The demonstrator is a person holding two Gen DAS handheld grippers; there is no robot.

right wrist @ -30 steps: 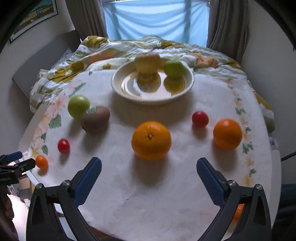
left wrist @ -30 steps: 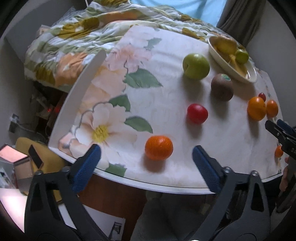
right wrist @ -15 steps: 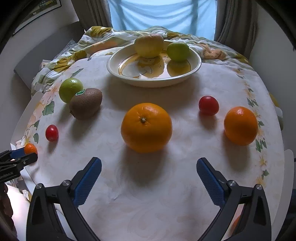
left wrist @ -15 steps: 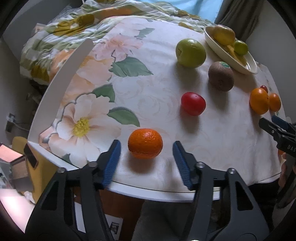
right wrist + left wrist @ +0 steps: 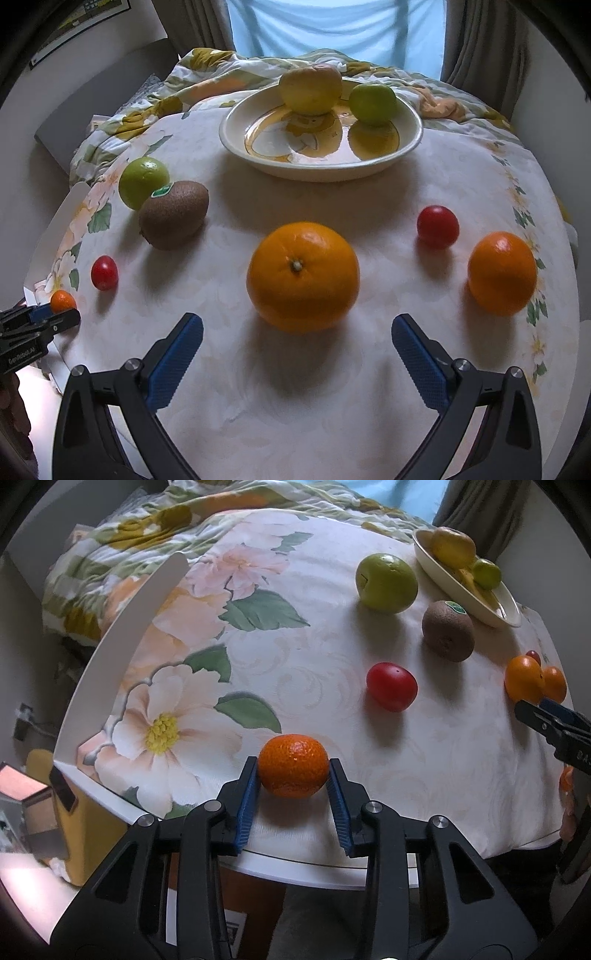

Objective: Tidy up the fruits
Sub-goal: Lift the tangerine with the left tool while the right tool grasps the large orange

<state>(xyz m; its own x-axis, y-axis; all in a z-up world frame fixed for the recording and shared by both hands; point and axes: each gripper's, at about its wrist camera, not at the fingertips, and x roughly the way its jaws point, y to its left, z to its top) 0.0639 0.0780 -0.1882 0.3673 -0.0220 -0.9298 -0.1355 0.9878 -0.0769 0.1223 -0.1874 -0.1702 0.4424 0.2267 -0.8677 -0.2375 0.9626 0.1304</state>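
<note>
Two fruits are already in the bowl (image 5: 410, 147). The small orange (image 5: 293, 766) was just clamped by the closing left tongs (image 5: 293, 797). The right tongs (image 5: 297, 354) are held wide apart near the big orange (image 5: 303, 277); many fruits are left on the worktop (image 5: 332, 406).

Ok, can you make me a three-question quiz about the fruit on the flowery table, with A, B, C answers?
1. Where is the brown fuzzy kiwi?
A in the bowl
B beside the green apple
C on the floor

2. How many fruits lie in the cream bowl?
A two
B five
C none

3. What is the left gripper doing?
A hanging open
B clamping the small orange mandarin
C holding a tomato

Answers: 1 B, the two touch on the cloth. 2 A, a yellow and a green one. 3 B, both blue pads press its sides.
</note>
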